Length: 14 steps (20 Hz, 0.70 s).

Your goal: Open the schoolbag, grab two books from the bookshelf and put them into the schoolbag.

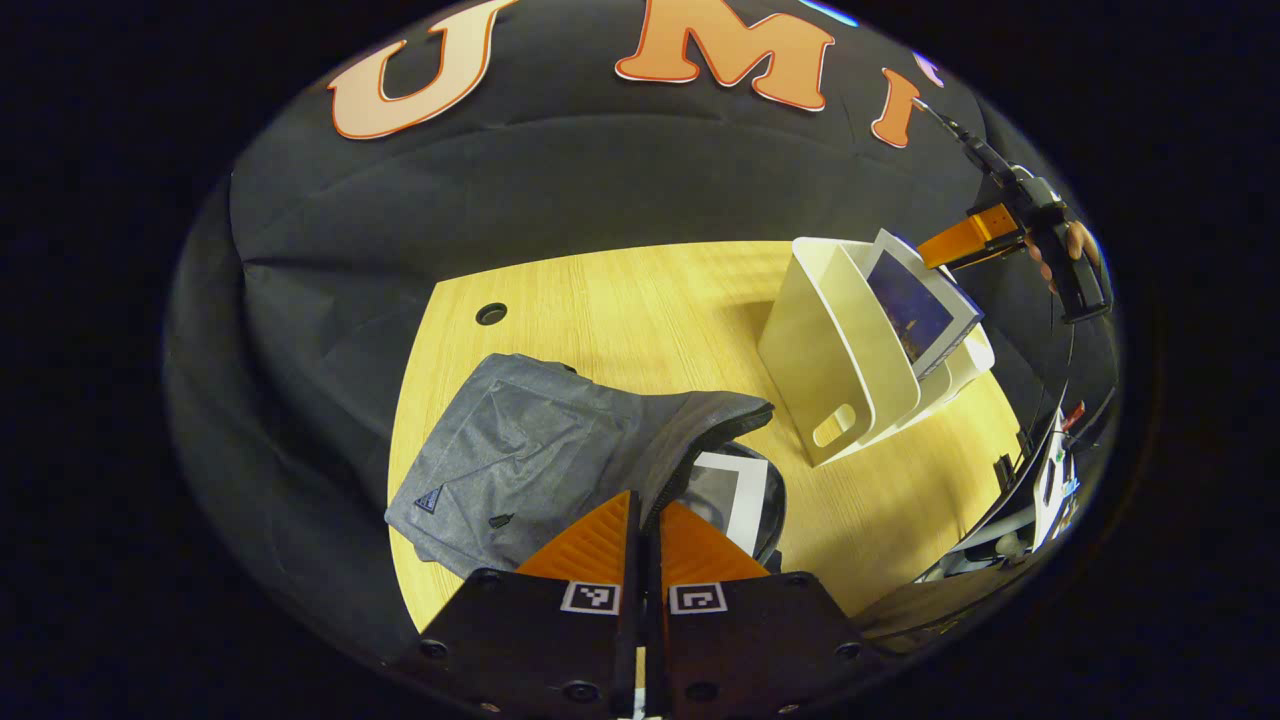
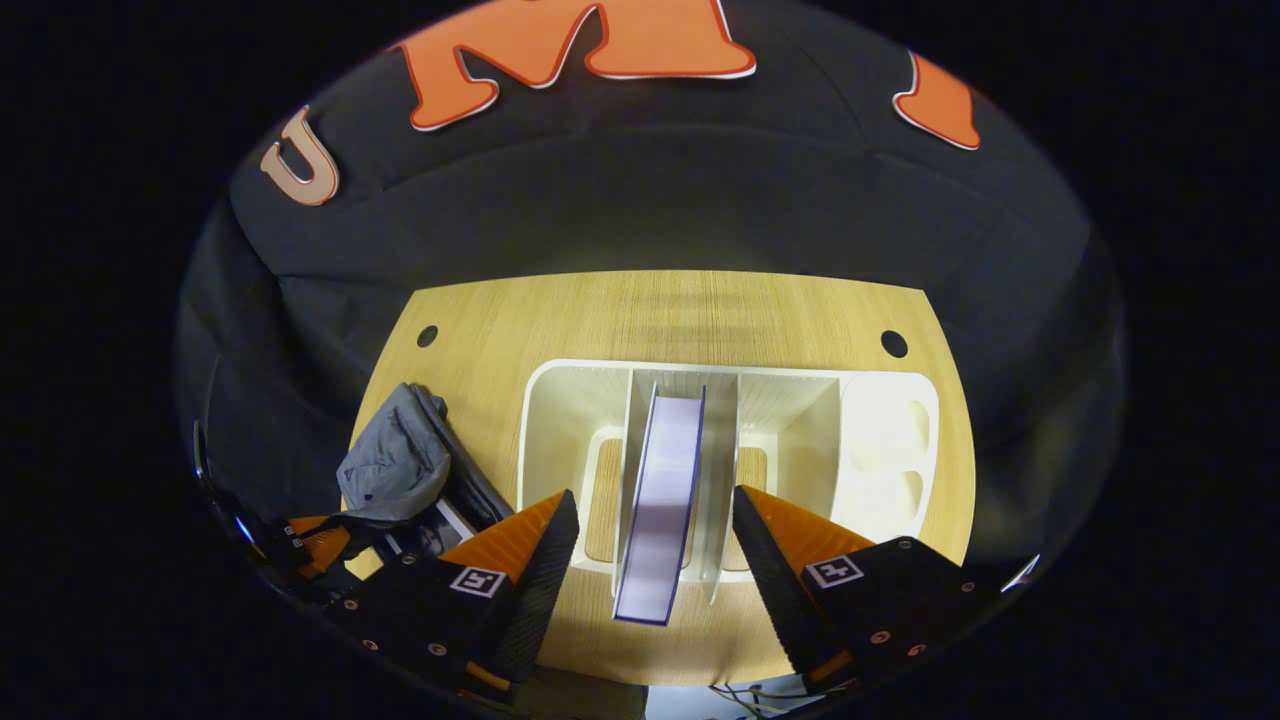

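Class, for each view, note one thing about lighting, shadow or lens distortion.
Left gripper view: fisheye bends the table edge into a curve; the bookshelf casts a shadow leftward. Right gripper view: the bookshelf's right end glares pale; the schoolbag sits dim near the edge.

I see a pale wooden table with a round cable hole near each far corner. Directly on it lies a grey schoolbag, flat toward the left side, its mouth open. To the right of the bag, apart from it, a white bookshelf stands on the tabletop, with upright dividers. The wood between the two is bare, and so is the strip behind them.
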### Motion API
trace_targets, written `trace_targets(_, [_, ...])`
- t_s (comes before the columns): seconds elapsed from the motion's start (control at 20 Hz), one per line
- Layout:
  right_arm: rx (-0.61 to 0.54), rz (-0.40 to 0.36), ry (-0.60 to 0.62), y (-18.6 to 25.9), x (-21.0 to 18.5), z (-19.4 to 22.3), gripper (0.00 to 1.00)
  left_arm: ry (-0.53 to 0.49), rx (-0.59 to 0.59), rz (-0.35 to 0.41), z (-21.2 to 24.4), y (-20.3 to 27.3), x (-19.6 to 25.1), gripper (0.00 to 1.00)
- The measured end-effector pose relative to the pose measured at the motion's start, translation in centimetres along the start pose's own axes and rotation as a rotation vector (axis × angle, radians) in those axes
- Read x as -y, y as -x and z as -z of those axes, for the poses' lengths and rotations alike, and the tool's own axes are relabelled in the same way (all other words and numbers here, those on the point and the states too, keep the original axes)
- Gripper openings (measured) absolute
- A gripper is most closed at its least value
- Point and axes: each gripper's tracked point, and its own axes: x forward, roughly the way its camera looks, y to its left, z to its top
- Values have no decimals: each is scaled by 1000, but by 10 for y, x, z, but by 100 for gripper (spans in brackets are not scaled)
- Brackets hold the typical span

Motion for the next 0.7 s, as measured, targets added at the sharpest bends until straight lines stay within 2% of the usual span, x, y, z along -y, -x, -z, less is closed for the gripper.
trace_targets(0.05, [-18,2,4,-7,0,0,91,2,-2,-12,0,0,-1,4])
trace_targets(0.2, [-40,8,-4,-27,-1,-11,75,10,-13,-39,0,2,-1,4])
trace_targets(0.25, [-46,7,-8,-30,-2,-12,70,13,-15,-47,1,2,0,0])
trace_targets(0.3, [-53,10,-5,-33,0,-11,55,17,-18,-51,2,2,1,0])
trace_targets(0.35, [-64,19,-3,-36,3,-9,58,18,-19,-57,3,3,1,0])
trace_targets(0.4, [-67,21,-5,-36,5,-8,55,19,-22,-60,4,3,3,0])
trace_targets(0.45, [-69,34,-5,-36,9,-7,36,18,-23,-62,4,2,4,4])
trace_targets(0.5, [-66,42,-15,-34,11,-8,38,14,-25,-64,5,3,6,4])
trace_targets(0.7, [-64,55,-49,-19,18,-1,33,3,-16,-58,6,3,8,0])
